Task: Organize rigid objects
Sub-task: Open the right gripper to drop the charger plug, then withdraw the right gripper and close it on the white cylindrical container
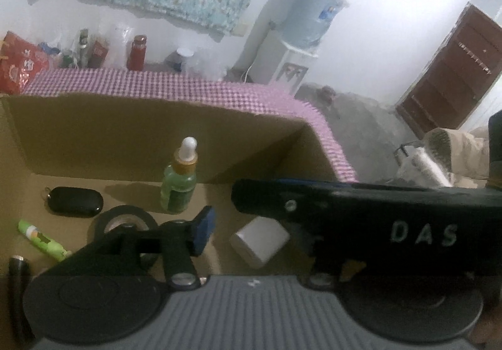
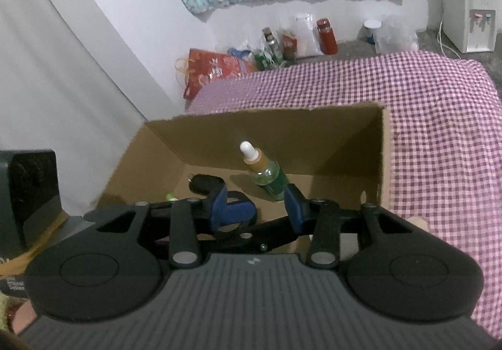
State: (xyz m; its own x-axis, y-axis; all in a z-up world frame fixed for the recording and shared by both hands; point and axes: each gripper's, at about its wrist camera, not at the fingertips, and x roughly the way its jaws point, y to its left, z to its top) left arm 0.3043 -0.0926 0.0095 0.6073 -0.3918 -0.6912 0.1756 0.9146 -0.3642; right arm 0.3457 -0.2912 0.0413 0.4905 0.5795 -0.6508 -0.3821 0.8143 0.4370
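Note:
An open cardboard box holds an upright green dropper bottle, a black key fob, a black tape roll, a green tube, a dark cylinder and a small white block. My left gripper is open low inside the box. Its left pad stands apart from the white block, and its right finger is hidden behind a black housing lettered DAS. In the right wrist view, my right gripper is open and empty above the box, just short of the bottle.
The box rests on a purple checked cloth. Bottles, a red flask and a red bag line the far wall. A water dispenser stands at the right, a dark block at the near left, and a brown door beyond.

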